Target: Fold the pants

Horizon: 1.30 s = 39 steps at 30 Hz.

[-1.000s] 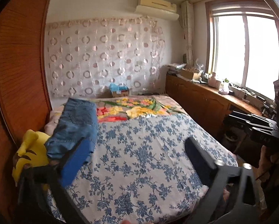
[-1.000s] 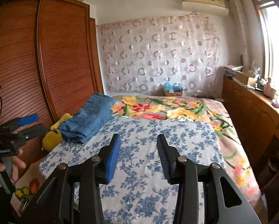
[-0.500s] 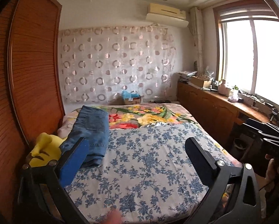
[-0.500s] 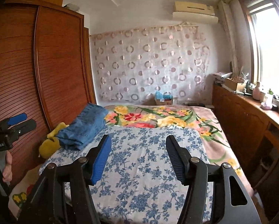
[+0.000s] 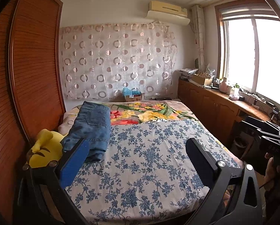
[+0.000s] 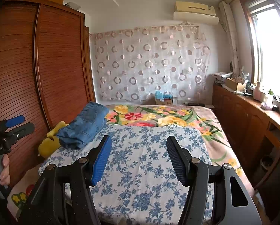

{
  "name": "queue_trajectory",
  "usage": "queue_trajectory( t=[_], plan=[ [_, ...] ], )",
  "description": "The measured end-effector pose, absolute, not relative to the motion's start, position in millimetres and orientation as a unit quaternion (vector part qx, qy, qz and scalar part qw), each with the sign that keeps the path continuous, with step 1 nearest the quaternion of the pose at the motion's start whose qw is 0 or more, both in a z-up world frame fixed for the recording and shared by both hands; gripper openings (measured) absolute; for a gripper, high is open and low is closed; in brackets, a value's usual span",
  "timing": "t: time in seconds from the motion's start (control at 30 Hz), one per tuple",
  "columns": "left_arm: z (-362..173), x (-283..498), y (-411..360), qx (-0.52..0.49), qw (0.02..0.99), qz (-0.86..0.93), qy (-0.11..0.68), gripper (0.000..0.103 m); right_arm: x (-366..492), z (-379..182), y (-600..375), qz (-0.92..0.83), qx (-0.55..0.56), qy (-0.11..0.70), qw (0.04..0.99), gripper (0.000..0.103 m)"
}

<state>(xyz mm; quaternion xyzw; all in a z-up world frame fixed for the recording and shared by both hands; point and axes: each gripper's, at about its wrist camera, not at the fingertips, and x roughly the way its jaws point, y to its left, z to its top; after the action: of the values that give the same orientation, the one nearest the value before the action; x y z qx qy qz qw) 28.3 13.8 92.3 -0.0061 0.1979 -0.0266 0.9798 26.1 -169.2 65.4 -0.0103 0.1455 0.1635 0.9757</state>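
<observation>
Blue-floral bed [image 5: 149, 161] is bare across its middle; denim pants [image 5: 92, 127] lie folded in 1 stack at its left edge, so folding looks done. Both tongs, left gripper [image 5: 135, 150] & right gripper [image 6: 139, 157], stand spread, empty; right's jaws have just been opening.

Jeans [image 5: 92, 129]: blue denim. Sheet [image 5: 149, 161]: white with blue flowers. Blanket [image 5: 155, 110]: pink (yellow, red blooms). Toy [image 5: 44, 150]: yellow.

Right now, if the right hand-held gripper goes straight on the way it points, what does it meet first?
Probably the blue-flowered bedspread; the open right hand-held gripper tilts slightly down at it. The folded jeans lie off to the left. Depth is unclear.
</observation>
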Motion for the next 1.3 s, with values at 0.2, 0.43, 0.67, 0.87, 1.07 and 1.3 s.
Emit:
queue_trajectory(
  t=[0.2, 0.43, 0.67, 0.87, 1.07, 1.3],
  plan=[
    [91.7, 28.0, 15.9, -0.007, 0.98, -0.027, 0.199, 0.103, 25.7, 67.3, -171.7, 0.163, -0.011, 0.145, 0.976, 0.063],
    [92.2, 28.3, 15.5, -0.007, 0.98, -0.027, 0.199, 0.103, 26.7, 67.3, -173.9, 0.165, -0.012, 0.147, 0.975, 0.063],
    [88.5, 28.8, 16.7, -0.007, 0.979, -0.028, 0.201, 0.103, 28.0, 66.5, -176.0, 0.166, -0.012, 0.149, 0.975, 0.063],
    [88.3, 28.6, 17.0, -0.008, 0.979, -0.029, 0.201, 0.103, 28.3, 66.4, -176.2, 0.165, -0.011, 0.152, 0.974, 0.063],
    [89.7, 29.6, 16.2, -0.008, 0.979, -0.028, 0.201, 0.103, 27.8, 67.3, -177.7, 0.165, -0.011, 0.15, 0.975, 0.063],
    [87.4, 29.3, 16.3, -0.007, 0.979, -0.028, 0.201, 0.103, 26.6, 67.7, -179.7, 0.167, -0.013, 0.148, 0.975, 0.063]
  ],
)
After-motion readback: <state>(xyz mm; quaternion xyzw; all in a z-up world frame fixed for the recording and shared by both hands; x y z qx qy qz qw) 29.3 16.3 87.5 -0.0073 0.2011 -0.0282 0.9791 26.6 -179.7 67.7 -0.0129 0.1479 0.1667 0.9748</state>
